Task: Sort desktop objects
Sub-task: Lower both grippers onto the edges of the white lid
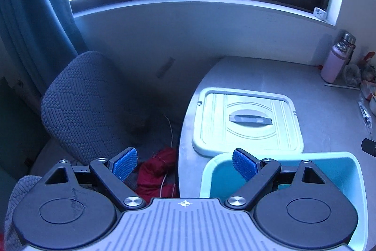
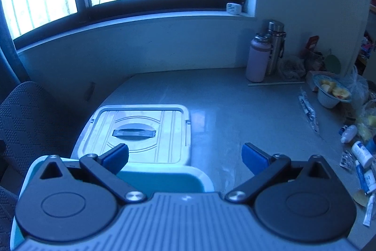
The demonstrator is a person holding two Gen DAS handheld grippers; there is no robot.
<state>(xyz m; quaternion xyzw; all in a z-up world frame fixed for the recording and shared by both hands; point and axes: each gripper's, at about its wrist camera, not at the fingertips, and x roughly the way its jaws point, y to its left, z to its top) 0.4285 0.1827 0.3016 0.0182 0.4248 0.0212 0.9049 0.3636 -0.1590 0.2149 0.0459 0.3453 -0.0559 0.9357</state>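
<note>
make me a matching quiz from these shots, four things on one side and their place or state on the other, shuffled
Things:
1. storage box lid
2. pink bottle
3. bowl of fruit
4. right claw

Places or states:
a. open, holding nothing
b. lying flat on the table, handle up
c. at the table's right edge, among the clutter
d. upright near the back wall, beside a steel flask

Pairs: 1-b, 2-d, 3-c, 4-a

Black linkage arms, silver screws, blue-padded fingers (image 1: 125,162), ribbed grey body.
</note>
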